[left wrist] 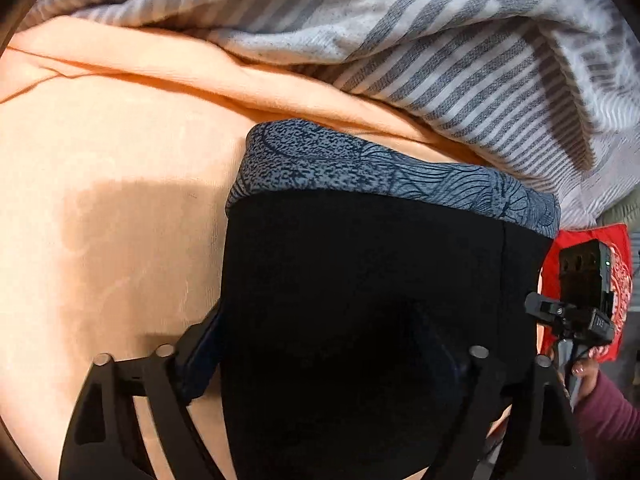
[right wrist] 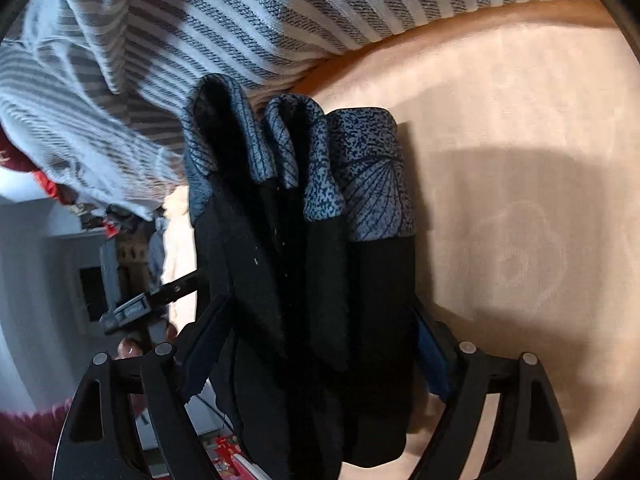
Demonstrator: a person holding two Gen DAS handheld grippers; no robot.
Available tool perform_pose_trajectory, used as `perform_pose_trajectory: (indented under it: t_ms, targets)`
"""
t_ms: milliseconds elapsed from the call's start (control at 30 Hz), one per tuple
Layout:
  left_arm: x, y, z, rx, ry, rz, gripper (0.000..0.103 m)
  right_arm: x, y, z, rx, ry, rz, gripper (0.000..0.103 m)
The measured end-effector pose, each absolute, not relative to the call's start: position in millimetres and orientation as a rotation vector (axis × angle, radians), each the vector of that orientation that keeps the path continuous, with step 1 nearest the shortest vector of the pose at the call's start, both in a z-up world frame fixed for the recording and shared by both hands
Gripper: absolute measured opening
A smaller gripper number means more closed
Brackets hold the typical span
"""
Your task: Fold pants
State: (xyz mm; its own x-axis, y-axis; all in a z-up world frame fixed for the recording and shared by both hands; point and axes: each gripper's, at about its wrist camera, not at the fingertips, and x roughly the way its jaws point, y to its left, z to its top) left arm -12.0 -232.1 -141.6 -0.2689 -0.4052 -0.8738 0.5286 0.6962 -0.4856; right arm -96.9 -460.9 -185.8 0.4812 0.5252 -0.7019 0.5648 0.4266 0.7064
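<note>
Left gripper [left wrist: 320, 364]: we clamp the black pants [left wrist: 380, 280]
Right gripper [right wrist: 316, 360]: we clamp bunched pants folds
Landmark: peach sheet [left wrist: 112, 200] beneath pants; striped blanket [left wrist: 440, 48] beyond

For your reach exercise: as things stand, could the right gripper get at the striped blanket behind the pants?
Probably not yet. The right gripper is full of bunched black pants, which hang between it and the striped blanket. It would need to set them on the peach sheet first.

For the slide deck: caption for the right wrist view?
Right gripper clamps bunched black pants, patterned blue-grey cuffs ahead, over a peach bedsheet beside a striped blanket.
</note>
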Motion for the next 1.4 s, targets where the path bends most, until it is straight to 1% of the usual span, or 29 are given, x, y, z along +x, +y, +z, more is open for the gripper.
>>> perform_pose_trajectory:
  t_ms: [33,100,200,300,567,700,933,1133,1233,1267,1300,1367,1400]
  targets:
    - [-15.4,-230.3,-135.8,0.109,1.596,-0.898,0.073,-96.4,-459.2,-183.0,1.201,1.147,-0.043,0.075]
    - [-21.0,-231.2,-126.6,0.133,1.565,-0.892,0.065,-100.5,-458.9,-175.8,1.229,1.123,-0.047,0.056]
    - [-26.4,-230.7,-112.2,0.148,1.53,-0.884,0.057,-105.0,-456.1,-165.6,1.241,1.104,-0.057,0.05]
    - [-32.8,-229.8,-95.8,0.144,1.507,-0.889,0.054,-113.5,-455.1,-154.8,1.275,1.073,-0.046,0.047]
    - [-74.4,-225.3,-53.8,0.18,1.474,-0.884,0.054,-158.4,-447.6,-125.4,1.305,1.055,-0.017,0.047]
    - [-99.1,-215.7,-42.2,0.175,1.474,-0.852,0.054,-178.0,-437.0,-116.6,1.298,1.06,-0.002,0.047]
    - [-146.4,-211.5,-48.7,0.195,1.49,-0.824,0.054,-217.2,-425.7,-122.9,1.32,1.066,-0.009,0.047]
    - [-165.2,-187.5,-79.1,0.2,1.515,-0.838,0.054,-238.2,-403.9,-144.8,1.331,1.085,-0.072,0.047]
    - [-167.2,-182.4,-79.4,0.178,1.488,-0.847,0.057,-241.5,-401.7,-144.2,1.315,1.078,-0.109,0.05]
    - [-167.1,-182.2,-78.9,0.188,1.486,-0.834,0.066,-240.0,-402.0,-144.4,1.317,1.084,-0.126,0.052]
    - [-167.2,-183.0,-78.1,0.214,1.478,-0.808,0.072,-240.5,-403.3,-145.1,1.32,1.096,-0.144,0.054]
    - [-167.5,-182.3,-75.4,0.227,1.472,-0.805,0.072,-235.9,-403.4,-143.0,1.325,1.115,-0.177,0.056]
    - [-167.9,-182.1,-73.3,0.232,1.468,-0.807,0.076,-234.1,-402.6,-140.3,1.314,1.127,-0.193,0.058]
